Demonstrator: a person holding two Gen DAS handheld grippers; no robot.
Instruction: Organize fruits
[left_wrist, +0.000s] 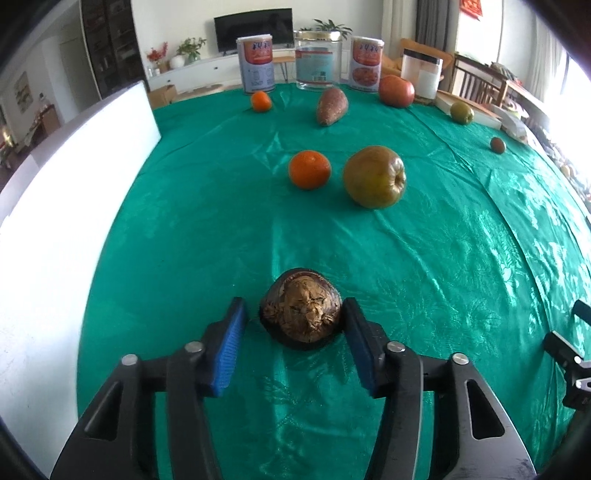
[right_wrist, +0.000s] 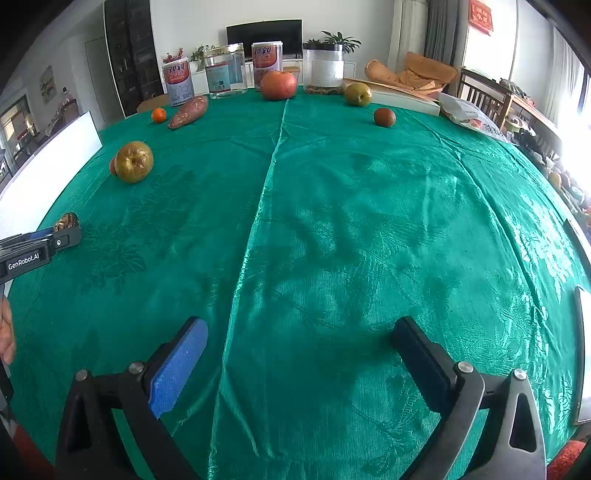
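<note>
Left gripper (left_wrist: 295, 317) flanks a dark brown, rough-skinned fruit (left_wrist: 300, 309) on a green-clothed tabletop (left_wrist: 424, 258); right gripper (right_wrist: 299, 332) hangs spread wide above bare cloth.

The left gripper's blue pads (left_wrist: 231, 343) sit on either side of the brown fruit with a thin gap at each side, so it is released, not clamping; the fruit rests on the cloth near the tabletop's left side, beside a white board (left_wrist: 55, 221). Farther back lie an orange (left_wrist: 309, 170) just beside a yellow-green apple (left_wrist: 375, 176), then a smaller orange (left_wrist: 261, 101), a sweet potato (left_wrist: 331, 106), a red apple (left_wrist: 396, 91), a green fruit (left_wrist: 461, 112) and a small reddish fruit (left_wrist: 498, 144). Cans (left_wrist: 255, 63) and a glass jar (left_wrist: 318, 61) stand along the far edge. The right gripper holds nothing.
</note>
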